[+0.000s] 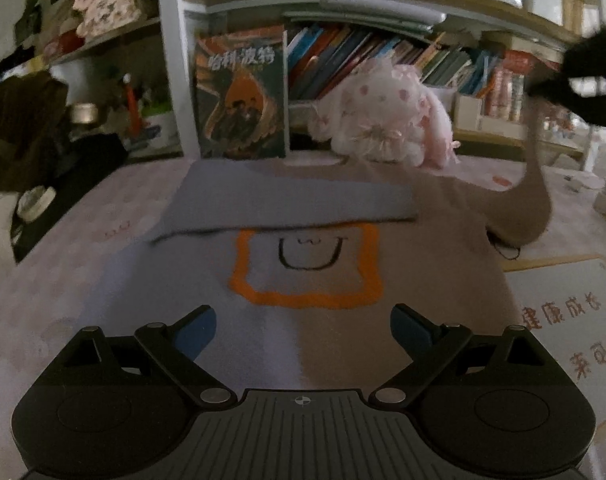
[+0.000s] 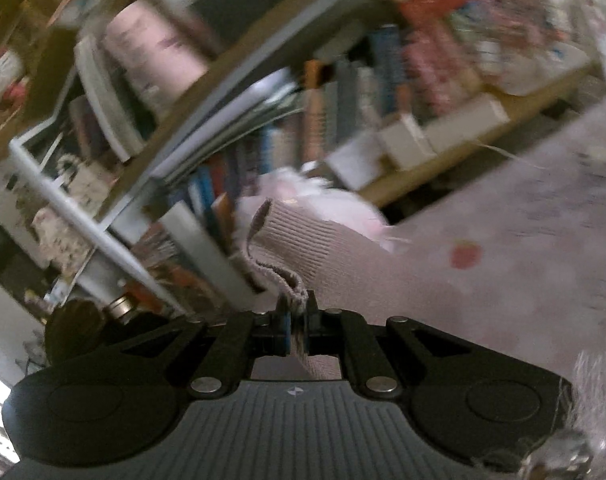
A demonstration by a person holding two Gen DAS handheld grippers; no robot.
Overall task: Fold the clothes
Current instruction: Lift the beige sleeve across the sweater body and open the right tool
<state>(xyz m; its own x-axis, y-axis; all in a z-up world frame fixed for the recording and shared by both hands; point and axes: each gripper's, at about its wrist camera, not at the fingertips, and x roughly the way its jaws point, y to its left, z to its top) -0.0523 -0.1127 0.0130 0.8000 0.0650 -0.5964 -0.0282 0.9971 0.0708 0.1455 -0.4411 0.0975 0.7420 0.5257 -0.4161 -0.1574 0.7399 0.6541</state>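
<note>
A grey-beige sweater (image 1: 315,280) with an orange-framed print lies flat on the table in the left wrist view, one sleeve folded across its upper part (image 1: 291,204). My left gripper (image 1: 303,330) hovers open above the sweater's lower part, nothing between its blue pads (image 1: 195,332). The other sleeve (image 1: 537,196) rises off the table toward my right gripper (image 1: 551,80), a dark shape at the upper right. In the right wrist view my right gripper (image 2: 298,320) is shut on the sleeve's ribbed cuff (image 2: 287,240), which sticks up past the fingers.
A bookshelf (image 1: 383,56) full of books stands behind the table, with a standing book (image 1: 241,96) and a pink plush toy (image 1: 383,116) in front of it. A white board with red characters (image 1: 563,320) lies at the right. Dark clutter and a bowl (image 1: 35,200) sit at the left.
</note>
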